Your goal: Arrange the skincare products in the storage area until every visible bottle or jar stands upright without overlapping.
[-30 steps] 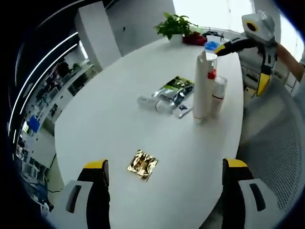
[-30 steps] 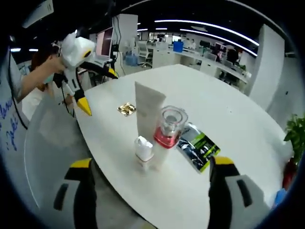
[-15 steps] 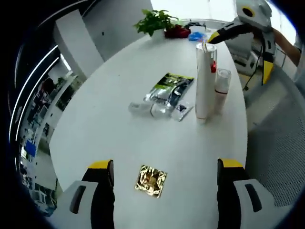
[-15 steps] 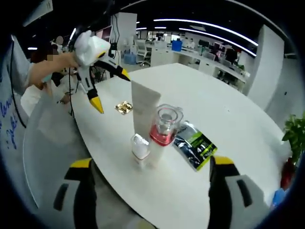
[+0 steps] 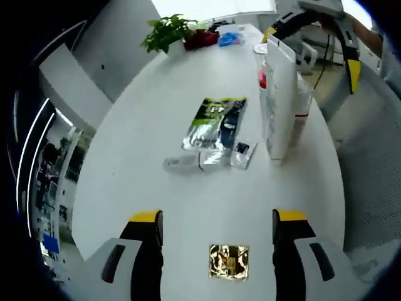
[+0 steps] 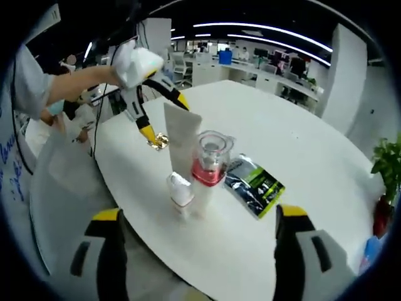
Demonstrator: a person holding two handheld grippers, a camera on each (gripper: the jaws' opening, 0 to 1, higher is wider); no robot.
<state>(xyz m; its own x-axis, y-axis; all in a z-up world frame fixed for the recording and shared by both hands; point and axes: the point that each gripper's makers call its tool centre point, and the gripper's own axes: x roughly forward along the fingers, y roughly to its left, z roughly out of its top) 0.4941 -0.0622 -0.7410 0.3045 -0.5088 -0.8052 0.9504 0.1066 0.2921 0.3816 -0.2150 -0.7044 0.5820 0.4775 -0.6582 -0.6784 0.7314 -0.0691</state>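
Table [image 5: 156,207] white, oval, in an open office — ceiling light strips, desks behind, potted plant [image 5: 164,32] at the far end. White tube [image 6: 180,147], clear pump bottle [image 6: 208,169] with a pink band and a small white bottle [image 6: 180,195] stand upright, clustered near the edge. Green sachet [image 5: 216,119] lies flat beside them; its label is unreadable. Gold foil packet [image 5: 229,261] sits between the spread jaws of the left gripper [image 5: 217,227]. Right gripper [image 6: 196,216] spread, holding nothing.

The desk [image 5: 156,119] is plain white, and the tall tube [image 5: 280,100] on it is white too. A gold foil sachet [image 5: 229,261] gleams beside a green-and-black pouch [image 5: 216,119], while the clear bottle [image 6: 207,172] carries a red band. The left tool [image 5: 217,235] has black jaws tipped yellow.
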